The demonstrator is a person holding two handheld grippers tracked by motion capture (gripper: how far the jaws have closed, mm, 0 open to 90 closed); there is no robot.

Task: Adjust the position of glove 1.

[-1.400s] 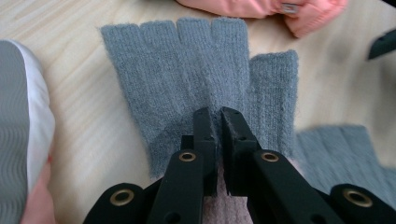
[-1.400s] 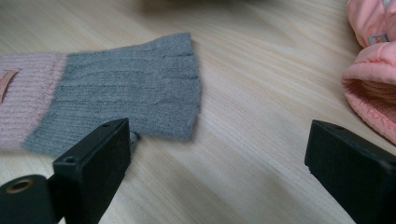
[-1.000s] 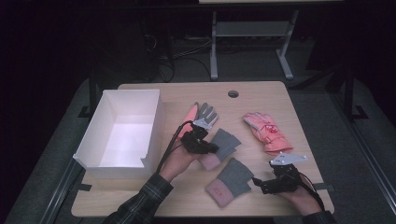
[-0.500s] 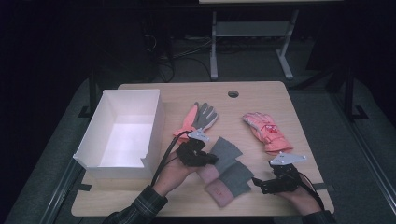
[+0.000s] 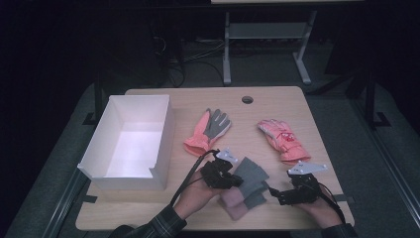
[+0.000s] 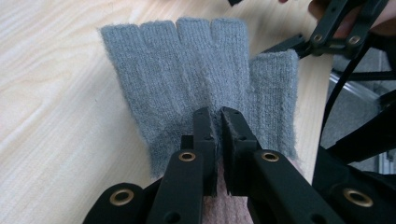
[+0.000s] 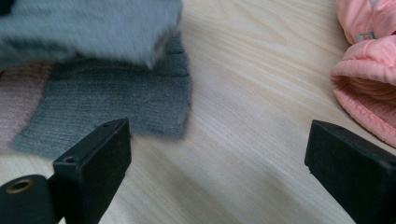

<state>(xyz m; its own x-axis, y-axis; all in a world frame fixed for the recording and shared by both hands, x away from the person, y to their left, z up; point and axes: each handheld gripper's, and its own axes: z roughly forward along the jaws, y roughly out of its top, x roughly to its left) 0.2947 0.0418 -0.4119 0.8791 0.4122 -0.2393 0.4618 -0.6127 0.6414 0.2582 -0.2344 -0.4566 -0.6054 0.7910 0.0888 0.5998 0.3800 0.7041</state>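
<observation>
My left gripper (image 5: 236, 179) is shut on a grey knit fingerless glove (image 5: 251, 173), pinching it near the palm; in the left gripper view the jaws meet on the wool of this grey glove (image 6: 187, 70). It hangs partly over a second grey glove with a pink cuff (image 5: 240, 204) that lies flat near the table's front edge. My right gripper (image 5: 276, 195) stands open just right of that pair, with bare wood between its jaws (image 7: 219, 140). The flat grey glove (image 7: 116, 102) lies to its left, with the held one blurred above it.
A white open box (image 5: 99, 148) stands at the table's left. A pink glove with a grey palm (image 5: 209, 128) lies mid-table, and a pink padded glove (image 5: 281, 140) lies at the right, close to my right gripper (image 7: 369, 70). A round cable hole (image 5: 247, 99) is at the back.
My left gripper has pulled the grey glove toward the front edge and a little right, onto the second grey glove. The right gripper has stayed put.
</observation>
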